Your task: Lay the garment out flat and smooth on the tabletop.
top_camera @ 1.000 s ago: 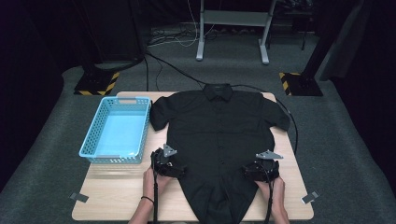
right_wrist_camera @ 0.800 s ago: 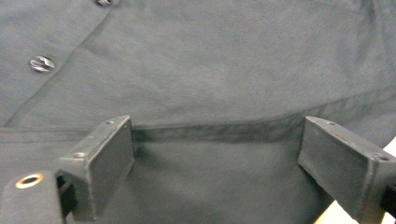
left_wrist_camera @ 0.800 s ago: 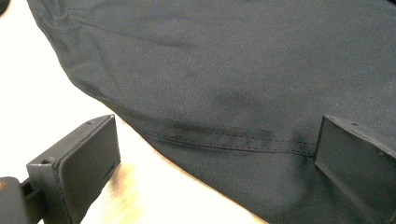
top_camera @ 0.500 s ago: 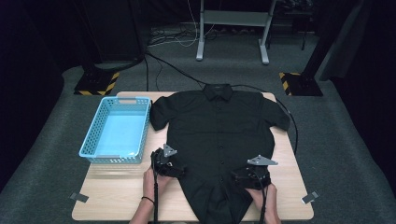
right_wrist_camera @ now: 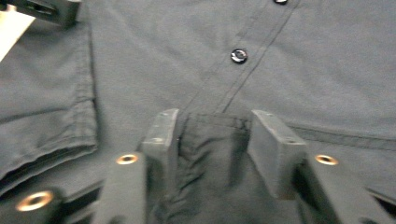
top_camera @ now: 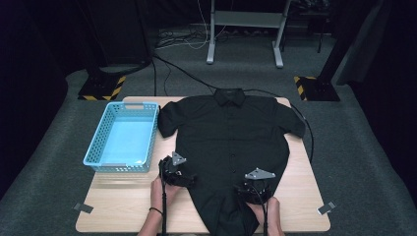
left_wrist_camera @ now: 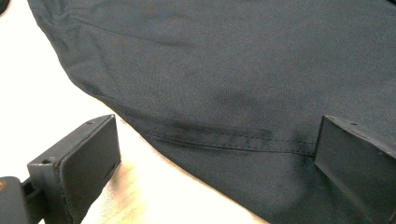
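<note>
Right gripper (right_wrist_camera: 212,140), closing, bunches the black button-up cotton shirt (top_camera: 231,142) hem at six o'clock; left gripper (top_camera: 183,176) stays apart: pinch both layers firmly

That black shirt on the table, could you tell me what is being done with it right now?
A person holding a gripper in each hand is working on a black short-sleeved button shirt spread flat on the wooden table. The right gripper has just been closing its jaws, with a bunched fold of the shirt's lower hem between them. The left gripper stands open astride the hem at the shirt's left edge. A light blue plastic basket sits beside the shirt.
</note>
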Action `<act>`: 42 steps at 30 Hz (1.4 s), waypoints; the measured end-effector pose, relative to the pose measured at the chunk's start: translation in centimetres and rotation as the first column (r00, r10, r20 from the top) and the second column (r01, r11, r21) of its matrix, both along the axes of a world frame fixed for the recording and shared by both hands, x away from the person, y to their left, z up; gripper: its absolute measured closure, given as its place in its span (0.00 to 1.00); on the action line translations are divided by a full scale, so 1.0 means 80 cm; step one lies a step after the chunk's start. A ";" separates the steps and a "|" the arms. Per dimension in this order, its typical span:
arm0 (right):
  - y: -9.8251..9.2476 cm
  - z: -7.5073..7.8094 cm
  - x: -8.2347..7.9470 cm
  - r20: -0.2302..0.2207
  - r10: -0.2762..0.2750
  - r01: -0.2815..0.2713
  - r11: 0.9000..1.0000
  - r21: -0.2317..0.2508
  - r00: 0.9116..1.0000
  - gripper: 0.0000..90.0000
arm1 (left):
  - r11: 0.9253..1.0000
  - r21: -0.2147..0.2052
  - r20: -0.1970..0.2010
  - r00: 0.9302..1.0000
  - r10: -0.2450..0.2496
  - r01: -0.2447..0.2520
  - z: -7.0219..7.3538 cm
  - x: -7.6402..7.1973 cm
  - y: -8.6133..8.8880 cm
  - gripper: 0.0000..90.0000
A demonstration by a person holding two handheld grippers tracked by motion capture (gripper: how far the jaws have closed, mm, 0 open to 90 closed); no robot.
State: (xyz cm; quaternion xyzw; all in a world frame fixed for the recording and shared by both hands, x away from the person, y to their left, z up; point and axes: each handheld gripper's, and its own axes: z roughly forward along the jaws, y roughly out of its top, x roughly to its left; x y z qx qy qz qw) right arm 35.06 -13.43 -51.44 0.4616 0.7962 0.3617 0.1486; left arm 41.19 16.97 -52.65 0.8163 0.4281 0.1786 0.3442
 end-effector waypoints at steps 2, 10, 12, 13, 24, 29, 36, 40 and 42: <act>-0.002 -0.001 -0.001 -0.005 0.007 -0.006 1.000 0.023 1.000 0.74 | 1.000 -0.001 -0.001 1.000 0.000 0.000 0.000 0.000 0.000 0.00; -0.021 -0.003 -0.003 0.004 -0.027 0.027 0.999 0.032 1.000 0.95 | 1.000 -0.002 -0.001 1.000 0.000 0.000 0.000 0.000 0.000 0.00; -0.026 -0.001 -0.005 0.013 -0.041 0.041 0.999 0.030 0.999 0.96 | 1.000 -0.002 -0.001 1.000 0.001 -0.001 0.000 0.000 0.000 0.00; -0.029 0.000 -0.006 0.018 -0.047 0.047 0.998 0.034 0.999 0.96 | 1.000 -0.001 -0.001 1.000 0.001 -0.001 0.000 0.000 0.000 0.00; -0.053 0.020 -0.021 0.060 -0.088 0.084 0.994 0.068 0.994 0.96 | 1.000 -0.002 -0.001 1.000 0.000 0.000 0.000 0.000 0.000 0.00; -0.062 0.021 -0.026 0.073 -0.099 0.093 0.993 0.074 0.992 0.96 | 1.000 -0.001 0.000 1.000 -0.001 0.001 0.000 0.000 0.000 0.00; -0.073 0.027 -0.035 0.097 -0.118 0.109 0.990 0.092 0.988 0.96 | 1.000 -0.001 -0.001 1.000 0.000 0.000 0.000 0.000 0.000 0.00; -0.078 0.030 -0.042 0.107 -0.132 0.123 0.988 0.092 0.985 0.96 | 1.000 -0.002 0.000 1.000 0.001 -0.001 0.000 0.000 0.000 0.00; -0.082 0.031 -0.046 0.108 -0.139 0.129 0.987 0.092 0.984 0.96 | 1.000 -0.002 -0.001 1.000 0.000 0.000 0.000 0.000 0.000 0.00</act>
